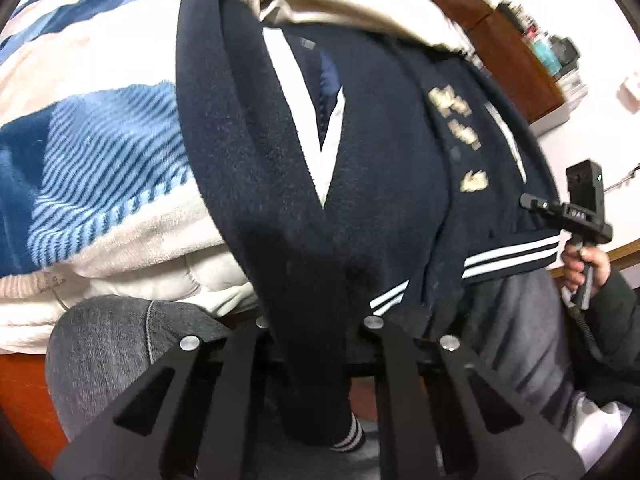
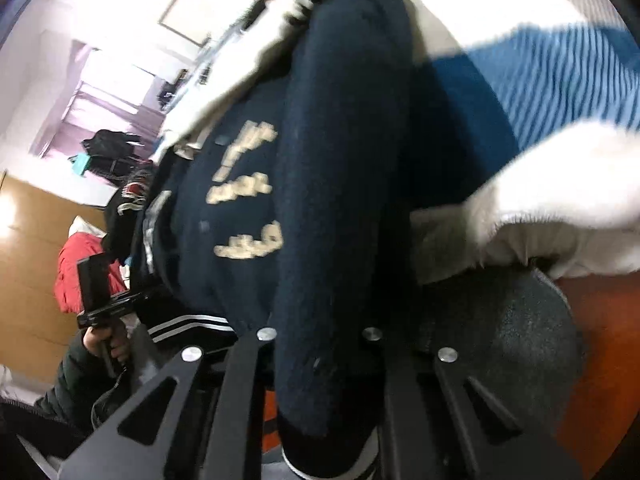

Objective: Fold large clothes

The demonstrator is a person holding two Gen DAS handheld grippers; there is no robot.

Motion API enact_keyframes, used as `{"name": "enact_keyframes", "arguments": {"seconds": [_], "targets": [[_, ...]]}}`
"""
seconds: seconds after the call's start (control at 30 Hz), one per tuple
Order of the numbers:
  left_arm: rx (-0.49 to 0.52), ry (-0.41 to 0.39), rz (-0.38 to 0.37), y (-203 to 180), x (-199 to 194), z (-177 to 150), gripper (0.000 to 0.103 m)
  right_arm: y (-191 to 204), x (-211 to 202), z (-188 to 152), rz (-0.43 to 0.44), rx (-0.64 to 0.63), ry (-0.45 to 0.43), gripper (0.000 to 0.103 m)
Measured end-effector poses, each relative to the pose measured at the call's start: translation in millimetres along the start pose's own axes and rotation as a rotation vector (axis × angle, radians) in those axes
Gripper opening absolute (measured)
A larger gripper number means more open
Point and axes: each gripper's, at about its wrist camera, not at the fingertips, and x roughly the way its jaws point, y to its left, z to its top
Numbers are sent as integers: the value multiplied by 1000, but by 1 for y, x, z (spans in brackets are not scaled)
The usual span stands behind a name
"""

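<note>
A navy varsity jacket (image 1: 360, 168) with cream lettering and white-striped trim hangs over a blue-and-cream striped blanket (image 1: 92, 140). One sleeve runs down between the fingers of the left tool (image 1: 318, 328). At right, a hand (image 1: 586, 266) grips the right tool (image 1: 532, 201) at the jacket's hem.

Both wrist views look closely along their jaws, sharing the jacket (image 1: 360, 168).

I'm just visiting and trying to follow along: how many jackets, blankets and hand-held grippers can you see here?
Navy jacket: 1
Blue and white blanket: 1
Grippers: 2, the left gripper and the right gripper, each with a striped-cuff sleeve of the jacket between its fingers
Total: 4
</note>
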Motion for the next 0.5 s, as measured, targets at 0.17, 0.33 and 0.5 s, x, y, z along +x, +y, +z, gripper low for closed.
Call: {"name": "enact_keyframes", "arguments": {"seconds": [0.17, 0.33, 0.5], "targets": [[-15, -191, -145, -13, -61, -5, 8, 38, -42, 4, 163, -38, -20, 11], [36, -319, -220, -40, -119, -2, 8, 84, -79, 2, 255, -117, -93, 11], [13, -412, -297, -44, -181, -17, 8, 88, -140, -2, 390, -68, -231, 10]]}}
